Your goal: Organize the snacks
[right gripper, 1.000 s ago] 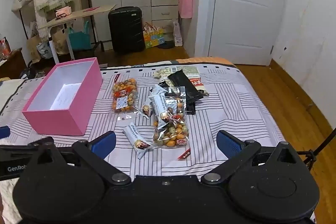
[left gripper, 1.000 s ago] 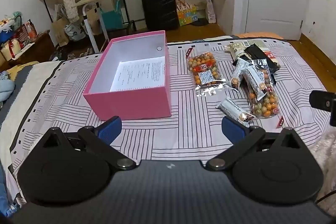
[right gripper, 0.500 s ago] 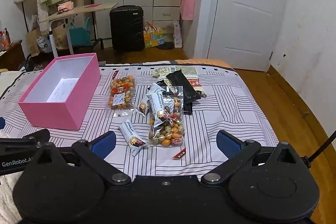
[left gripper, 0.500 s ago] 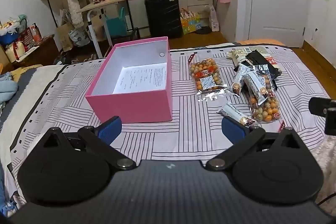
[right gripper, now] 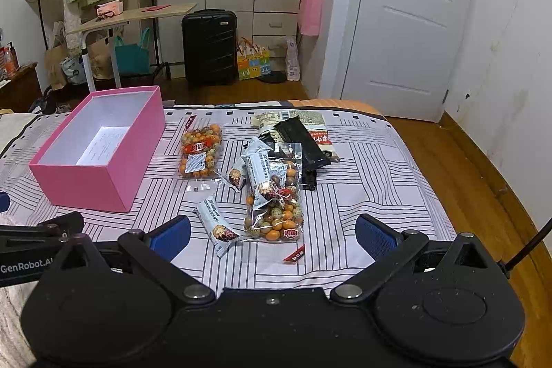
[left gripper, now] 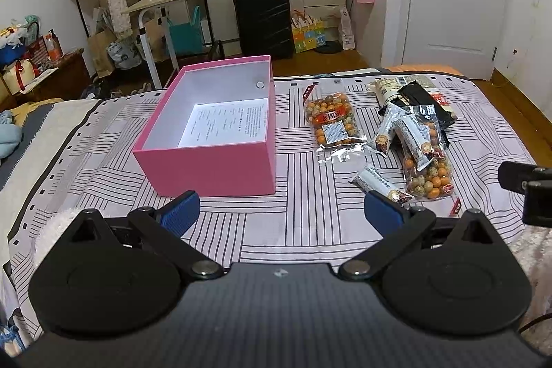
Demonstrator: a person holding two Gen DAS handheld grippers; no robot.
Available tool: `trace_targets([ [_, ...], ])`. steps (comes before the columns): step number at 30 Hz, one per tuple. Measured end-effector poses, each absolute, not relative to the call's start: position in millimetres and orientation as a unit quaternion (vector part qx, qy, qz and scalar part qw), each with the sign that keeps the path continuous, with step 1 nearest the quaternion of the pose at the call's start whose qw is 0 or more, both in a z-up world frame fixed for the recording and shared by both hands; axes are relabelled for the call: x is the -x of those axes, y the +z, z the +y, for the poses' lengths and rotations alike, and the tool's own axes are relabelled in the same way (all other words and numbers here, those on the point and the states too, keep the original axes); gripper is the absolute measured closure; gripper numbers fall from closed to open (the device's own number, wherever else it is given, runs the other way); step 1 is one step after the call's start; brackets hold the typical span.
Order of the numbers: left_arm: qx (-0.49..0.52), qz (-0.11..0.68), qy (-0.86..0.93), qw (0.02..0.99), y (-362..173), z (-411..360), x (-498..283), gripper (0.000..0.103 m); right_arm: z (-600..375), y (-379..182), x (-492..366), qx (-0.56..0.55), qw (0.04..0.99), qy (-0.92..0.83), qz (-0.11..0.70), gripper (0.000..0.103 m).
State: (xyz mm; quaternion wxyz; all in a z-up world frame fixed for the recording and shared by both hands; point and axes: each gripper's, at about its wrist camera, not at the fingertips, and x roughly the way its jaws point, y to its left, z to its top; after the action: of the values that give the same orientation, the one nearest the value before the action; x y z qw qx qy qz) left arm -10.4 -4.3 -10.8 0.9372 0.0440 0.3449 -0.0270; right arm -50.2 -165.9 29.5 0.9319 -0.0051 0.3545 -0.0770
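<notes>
Nothing is packed yet: the pink box (left gripper: 214, 130) sits at ten o'clock on the bed (left gripper: 293, 230), holding only a paper sheet. The snacks (right gripper: 272, 192) lie at twelve to one o'clock beside it. Left tongs (left gripper: 281, 212) and right tongs (right gripper: 272, 231) both gape wide and empty; next, likely, the right closes on the nearest white bar (right gripper: 215, 225).

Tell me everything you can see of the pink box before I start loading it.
The pink box is a rectangular, lidless box that looks like cardboard, pink outside and white inside. It sits upright and open on the striped bedsheet, left of the snacks and apart from them. Inside lie a printed paper sheet flat on the bottom and a small round disc on the far wall. No snacks are in it; nothing else touches it.
</notes>
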Motion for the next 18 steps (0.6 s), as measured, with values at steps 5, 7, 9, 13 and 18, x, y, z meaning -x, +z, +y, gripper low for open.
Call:
trace_targets([
  [5,-0.04,0.344,-0.025,0.938,-11.0,-5.5,10.5,0.0,-165.9,29.5,50.2,0.005,0.932,-0.077,0.354,0.0],
  [7,-0.037,0.342,-0.024,0.939,-11.7,-5.0,10.9,0.0,-166.1,29.3,49.9,0.006,0.932,-0.078,0.354,0.0],
  [9,-0.036,0.341,-0.024,0.939,-12.6,-5.0,11.0,0.0,-166.7,29.1,50.1,0.006,0.932,-0.079,0.353,0.0],
  [13,-0.038,0.342,-0.025,0.939,-13.7,-4.4,11.6,0.0,-168.1,27.4,49.6,0.005,0.932,-0.081,0.353,0.0],
  [18,-0.038,0.341,-0.029,0.939,-15.0,-3.9,12.5,0.0,-169.0,25.0,48.6,0.004,0.933,-0.079,0.351,0.0],
])
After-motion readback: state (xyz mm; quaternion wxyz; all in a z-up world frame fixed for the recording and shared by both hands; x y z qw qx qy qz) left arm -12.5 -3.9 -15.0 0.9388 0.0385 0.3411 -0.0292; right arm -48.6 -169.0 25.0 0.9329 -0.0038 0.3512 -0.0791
